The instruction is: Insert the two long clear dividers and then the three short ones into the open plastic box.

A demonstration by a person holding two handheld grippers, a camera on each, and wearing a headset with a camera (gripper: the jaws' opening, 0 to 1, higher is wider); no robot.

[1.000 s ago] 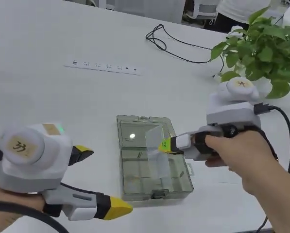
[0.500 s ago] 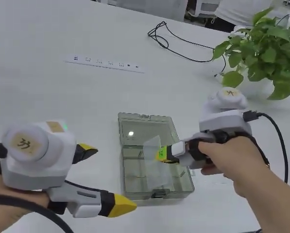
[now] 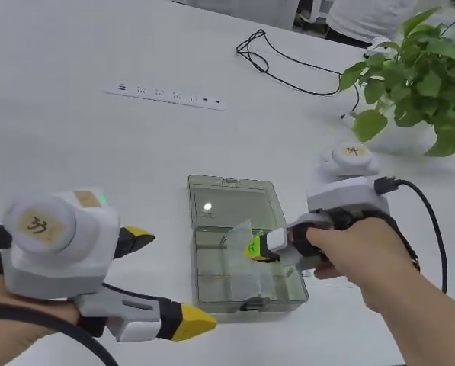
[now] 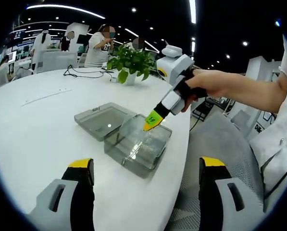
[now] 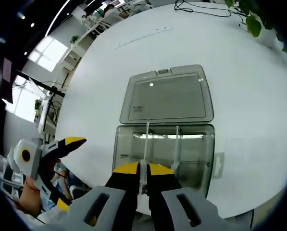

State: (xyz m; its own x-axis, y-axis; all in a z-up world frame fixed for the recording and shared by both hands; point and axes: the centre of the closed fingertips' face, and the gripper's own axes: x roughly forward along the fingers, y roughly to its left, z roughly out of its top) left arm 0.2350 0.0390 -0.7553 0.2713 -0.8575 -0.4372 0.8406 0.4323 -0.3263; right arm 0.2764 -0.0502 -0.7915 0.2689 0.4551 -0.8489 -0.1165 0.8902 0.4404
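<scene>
1. My right gripper (image 5: 143, 169) has its jaws closed flat on the near edge of the held divider (image 5: 146, 144); nothing else is in them.
2. The box (image 5: 116, 150) sits on the table (image 3: 97, 152), open, straight ahead of and below those jaws; its lid (image 5: 167, 96) is folded back flat on the far side.
3. The relation that matters: the held divider's long axis runs straight away from the jaws, from the box's front wall towards the hinge wall; from the head view the sheet looks tilted over the box, not upright in it.
4. A seated divider (image 5: 177, 144) stands in the box just to the right of the held one and parallel to it; I judge the next move depends on keeping that parallel line while the sheet drops into its slots.
5. My left gripper (image 3: 166, 280) has its jaws wide apart and holds nothing; it hovers off the box's front-left corner, near but not touching; the right gripper is the nearer one, directly over the work.
6. Count: one box; one lid; two grippers; two dividers I am sure of, one held and one seated.
7. A faint clear shape (image 5: 220, 166) on the table just right of the box may be the short dividers; it is too faint for me to count.
</scene>
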